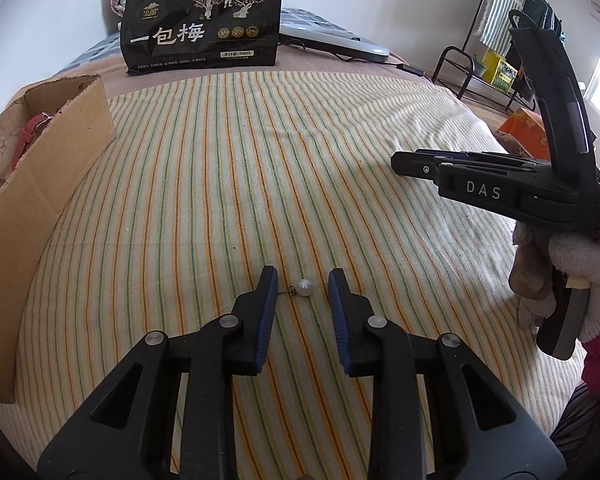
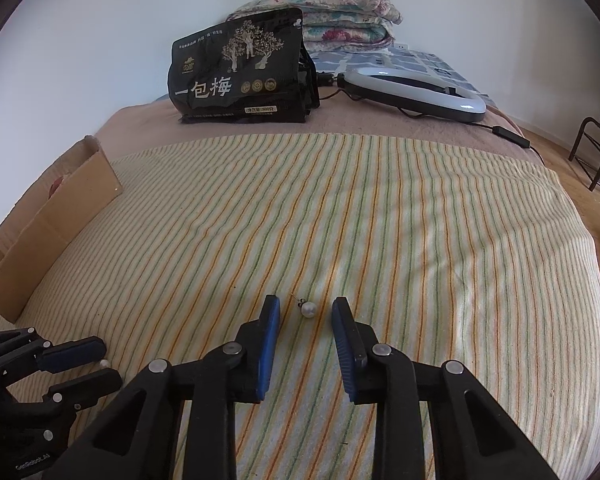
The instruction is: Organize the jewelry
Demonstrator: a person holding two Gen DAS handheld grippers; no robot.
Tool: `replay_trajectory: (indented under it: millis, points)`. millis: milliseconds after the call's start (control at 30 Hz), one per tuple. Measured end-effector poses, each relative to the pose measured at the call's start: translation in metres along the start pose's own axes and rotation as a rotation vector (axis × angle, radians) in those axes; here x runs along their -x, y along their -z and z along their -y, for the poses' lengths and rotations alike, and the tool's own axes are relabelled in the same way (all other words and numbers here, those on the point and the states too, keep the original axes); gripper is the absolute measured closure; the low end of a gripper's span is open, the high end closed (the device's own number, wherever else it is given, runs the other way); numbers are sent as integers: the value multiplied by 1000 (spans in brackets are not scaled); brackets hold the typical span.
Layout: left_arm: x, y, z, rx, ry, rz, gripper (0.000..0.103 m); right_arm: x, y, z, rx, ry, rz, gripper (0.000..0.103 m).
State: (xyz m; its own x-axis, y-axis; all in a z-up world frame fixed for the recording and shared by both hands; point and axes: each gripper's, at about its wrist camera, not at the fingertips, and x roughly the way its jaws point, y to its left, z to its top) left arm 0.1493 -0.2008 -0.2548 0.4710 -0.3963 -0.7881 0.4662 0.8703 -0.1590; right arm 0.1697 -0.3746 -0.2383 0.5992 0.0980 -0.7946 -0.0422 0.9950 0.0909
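Pearl earring (image 1: pixel 304 287) lies untouched between left fingers (image 1: pixel 269 280)

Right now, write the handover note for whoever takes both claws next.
Left claw: open, its fingers either side of a pearl earring on the striped blanket, not gripping.
Right claw: open, straddling a second pearl earring, pads clear of it.
Cardboard box: by the blanket's left edge, a red strap inside.
Done: both claws lined up on the earrings.
Left: close on each one, lift, probably carry to the box.
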Motion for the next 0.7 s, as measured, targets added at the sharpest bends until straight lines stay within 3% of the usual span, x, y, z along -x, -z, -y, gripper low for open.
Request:
replay_trajectory:
  millis: [233,700]
  points:
    - [-1,-1,-2,4,2,1,85,-4,1,-7,35,22,-7,97]
    - [7,-2,-2,2,-13,5,87,18,-2,-9,26,27,56,97]
